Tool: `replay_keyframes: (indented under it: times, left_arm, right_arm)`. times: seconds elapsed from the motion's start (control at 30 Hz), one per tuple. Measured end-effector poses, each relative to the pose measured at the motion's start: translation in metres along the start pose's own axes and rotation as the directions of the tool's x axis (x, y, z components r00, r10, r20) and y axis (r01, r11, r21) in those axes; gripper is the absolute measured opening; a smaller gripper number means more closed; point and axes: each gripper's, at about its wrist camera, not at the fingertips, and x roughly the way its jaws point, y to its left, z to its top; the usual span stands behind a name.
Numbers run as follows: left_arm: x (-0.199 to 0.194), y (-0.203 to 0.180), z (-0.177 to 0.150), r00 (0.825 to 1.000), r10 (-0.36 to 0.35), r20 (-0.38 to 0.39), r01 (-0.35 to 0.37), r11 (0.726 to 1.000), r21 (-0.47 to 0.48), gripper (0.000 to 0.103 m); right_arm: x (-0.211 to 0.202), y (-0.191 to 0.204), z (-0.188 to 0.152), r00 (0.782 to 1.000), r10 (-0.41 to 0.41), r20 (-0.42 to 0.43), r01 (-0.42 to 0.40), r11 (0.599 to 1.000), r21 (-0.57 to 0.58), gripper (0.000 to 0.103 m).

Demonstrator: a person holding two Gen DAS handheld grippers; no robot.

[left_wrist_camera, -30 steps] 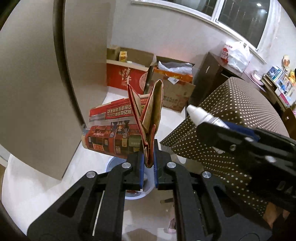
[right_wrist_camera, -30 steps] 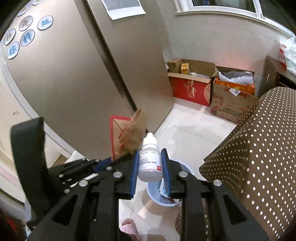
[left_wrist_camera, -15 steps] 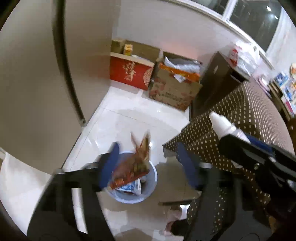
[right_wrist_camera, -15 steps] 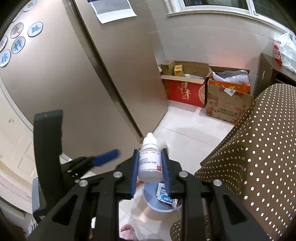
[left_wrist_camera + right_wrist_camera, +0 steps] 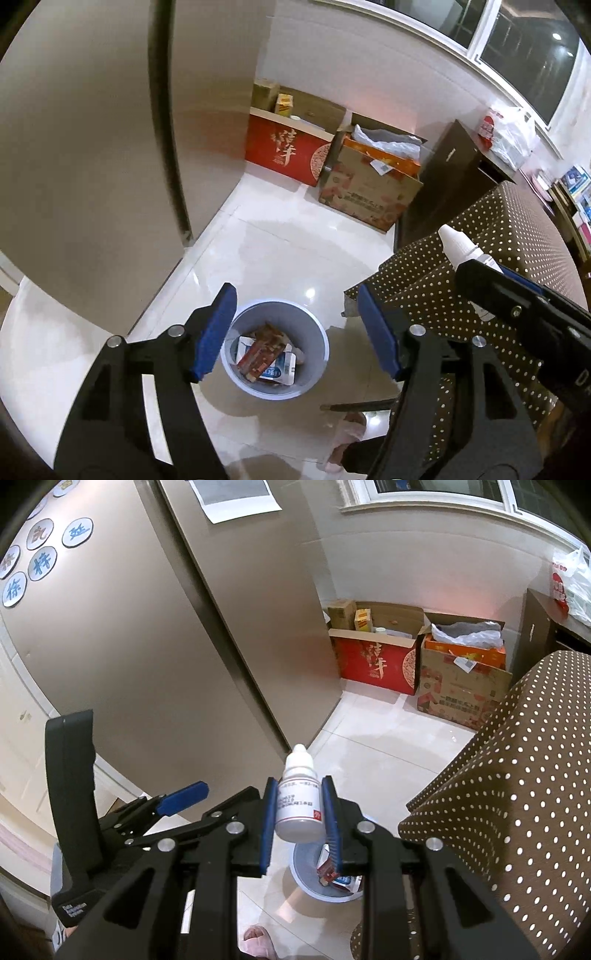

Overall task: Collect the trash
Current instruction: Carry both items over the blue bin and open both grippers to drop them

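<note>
In our right tongs (image 5: 300,812) we hold a small white dropper bottle (image 5: 298,801), pinched upright at its labelled body between the two blue pads (image 5: 269,823), its white cap standing clear above them. The same bottle shows in the left wrist view as a white tip (image 5: 460,245) poking out past the black body of the right tongs, over the dotted cloth.

Below the bottle, on the pale tiled floor (image 5: 280,247), stands the round light-blue trash bin (image 5: 317,332). Inside it we see a red and brown carton (image 5: 260,352) lying on top of white packets with blue print (image 5: 284,367). In the right wrist view the bin (image 5: 306,864) is partly hidden behind the tongs, with a bit of red packaging showing at its right side.

Our left tongs (image 5: 295,332) are spread wide and hold nothing; their blue pads (image 5: 216,332) frame the bin from above, one on each side of it.

Just to the right of the bin hangs a brown cloth with white dots (image 5: 517,775), draped over the desk. At the bottom edge of the right wrist view a foot in a pink slipper (image 5: 258,941) rests on the floor.

Further out, along the far wall, we see a red cardboard box with gold lettering (image 5: 288,155) and beside it a brown cardboard box (image 5: 369,195) with an orange rim and crumpled plastic inside. To the left rise large beige doors (image 5: 147,646), with a sheet of paper (image 5: 236,494) stuck on one and round character magnets (image 5: 40,565) on the other.
</note>
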Motion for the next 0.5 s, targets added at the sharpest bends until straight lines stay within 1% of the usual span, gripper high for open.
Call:
replay_keyframes:
  times: [0.07,0.13,0.23,0.27,0.37,0.43,0.5]
  left_arm:
    - [-0.006,0.003,0.001,1.000,0.012,0.008,-0.011,1.000,-0.007,0.067]
    - [-0.011,0.005,0.003,0.999,0.026,0.019,-0.025,1.000,-0.014,0.070]
    - [-0.018,0.010,0.004,0.998,0.055,0.025,-0.054,0.998,-0.037,0.071]
    - [-0.019,0.011,0.005,0.998,0.061,0.023,-0.059,0.997,-0.044,0.073]
    - [-0.025,0.013,0.006,0.996,0.086,0.016,-0.085,0.995,-0.060,0.075]
    - [-0.033,0.012,0.006,0.995,0.093,0.023,-0.092,0.994,-0.059,0.078]
    - [-0.040,0.009,0.007,0.995,0.093,0.029,-0.092,0.994,-0.057,0.078]
  right_arm:
    - [0.000,0.003,0.002,1.000,0.002,0.006,-0.002,1.000,-0.003,0.024]
    - [0.001,0.006,0.004,1.000,0.001,0.018,-0.001,1.000,-0.005,0.024]
    - [0.002,0.007,0.008,0.998,0.004,0.057,-0.003,1.000,-0.011,0.025]
    - [0.003,0.009,0.009,0.998,-0.003,0.056,0.004,1.000,-0.015,0.027]
    - [0.000,0.010,0.009,0.997,-0.027,0.069,0.028,0.999,-0.015,0.041]
    - [-0.008,0.011,0.009,0.996,-0.040,0.085,0.042,0.999,-0.020,0.045]
    - [-0.018,0.013,0.008,0.993,-0.066,0.101,0.069,0.997,-0.032,0.052]
